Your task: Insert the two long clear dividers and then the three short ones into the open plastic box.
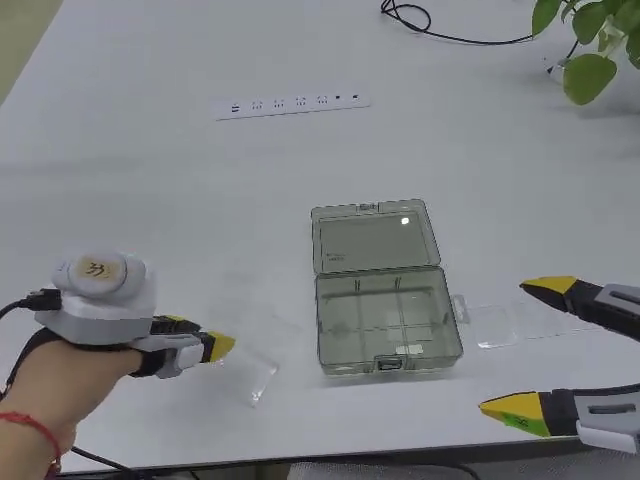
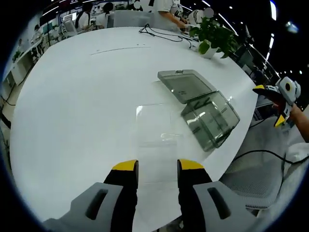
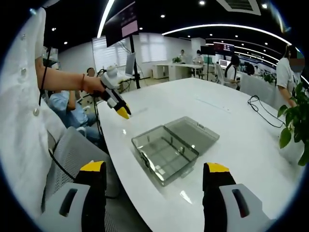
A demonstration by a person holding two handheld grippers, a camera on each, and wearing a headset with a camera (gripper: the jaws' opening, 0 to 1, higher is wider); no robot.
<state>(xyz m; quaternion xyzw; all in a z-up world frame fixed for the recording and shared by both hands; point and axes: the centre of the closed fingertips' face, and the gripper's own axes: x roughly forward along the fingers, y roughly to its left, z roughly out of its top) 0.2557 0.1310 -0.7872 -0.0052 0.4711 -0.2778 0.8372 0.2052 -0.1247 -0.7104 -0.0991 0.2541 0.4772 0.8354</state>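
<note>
Plastic box (image 1: 345, 362) open; clear dividers (image 1: 380, 322) standing inside, forming compartments.

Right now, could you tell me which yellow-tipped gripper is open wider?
The right gripper, right of the grey plastic box: its jaws stand far apart; the left gripper shows a narrower gap.

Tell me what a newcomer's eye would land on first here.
First, the smoky clear plastic box at the middle of the white table, its lid laid back and clear partitions seemingly inside. Next, the yellow-tipped grippers flanking it: the left gripper sits low beside a clear divider lying flat, and the right gripper gapes wide near another clear sheet.
</note>
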